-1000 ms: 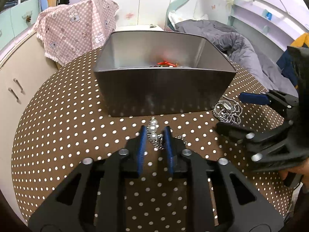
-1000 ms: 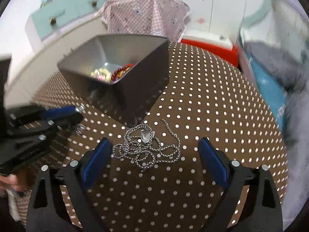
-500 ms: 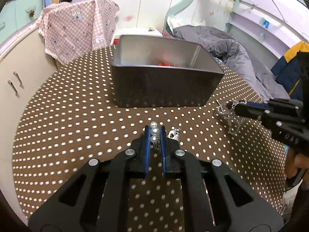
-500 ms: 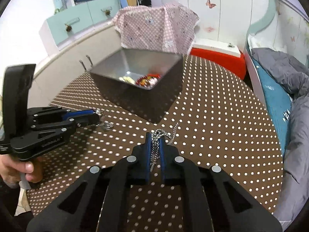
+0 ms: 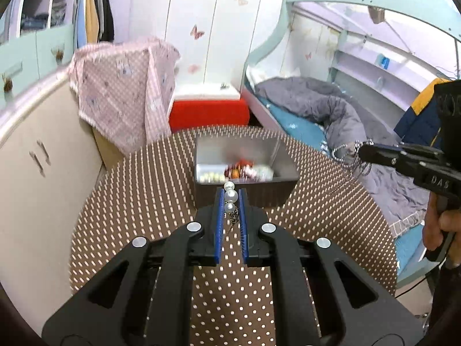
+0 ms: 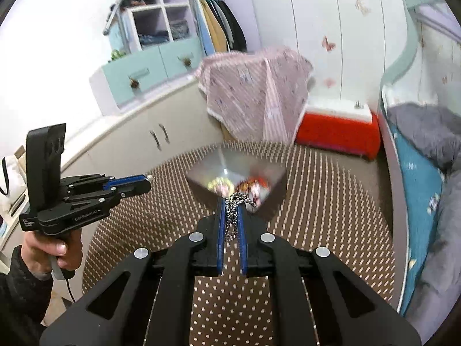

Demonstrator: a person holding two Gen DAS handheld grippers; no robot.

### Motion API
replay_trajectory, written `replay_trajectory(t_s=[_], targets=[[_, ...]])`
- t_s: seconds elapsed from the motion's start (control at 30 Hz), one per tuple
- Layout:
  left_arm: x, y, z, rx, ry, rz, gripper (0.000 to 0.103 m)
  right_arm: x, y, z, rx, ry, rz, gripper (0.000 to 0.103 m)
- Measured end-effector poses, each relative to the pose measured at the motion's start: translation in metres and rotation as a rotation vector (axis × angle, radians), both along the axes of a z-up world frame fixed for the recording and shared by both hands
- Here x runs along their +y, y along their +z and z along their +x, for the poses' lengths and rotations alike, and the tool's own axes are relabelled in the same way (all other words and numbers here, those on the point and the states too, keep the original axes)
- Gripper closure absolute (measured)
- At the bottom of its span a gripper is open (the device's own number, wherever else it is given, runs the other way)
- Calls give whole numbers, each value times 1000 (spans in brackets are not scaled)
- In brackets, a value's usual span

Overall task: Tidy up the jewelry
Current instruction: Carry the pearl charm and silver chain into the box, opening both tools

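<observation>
I can't make out the pieces inside the metal box (image 5: 281,155); they smear into coloured blurs. The chain (image 6: 234,216) drops out of sight between my right gripper (image 6: 230,219) pads, and the desk (image 5: 138,196) dots streak at the far edge.

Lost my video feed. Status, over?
Left gripper shut on pearls. Right gripper shut on chain. Both above table, tin ahead, path clear.
</observation>
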State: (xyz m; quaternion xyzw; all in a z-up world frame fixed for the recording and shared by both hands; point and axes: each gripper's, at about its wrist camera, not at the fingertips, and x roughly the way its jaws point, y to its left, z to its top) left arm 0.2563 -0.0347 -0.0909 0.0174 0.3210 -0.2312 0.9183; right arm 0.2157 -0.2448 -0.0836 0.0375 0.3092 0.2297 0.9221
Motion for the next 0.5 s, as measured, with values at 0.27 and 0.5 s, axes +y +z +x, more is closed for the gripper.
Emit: replay_trajectory(t_s=[0.27,0.5], targets=[[-11,66,13,-148,-24,-9,93,8,62,24,-123,22,3,97],[-29,72,52,-118,-37,-19,93,11,63,63,-98,23,27,97]])
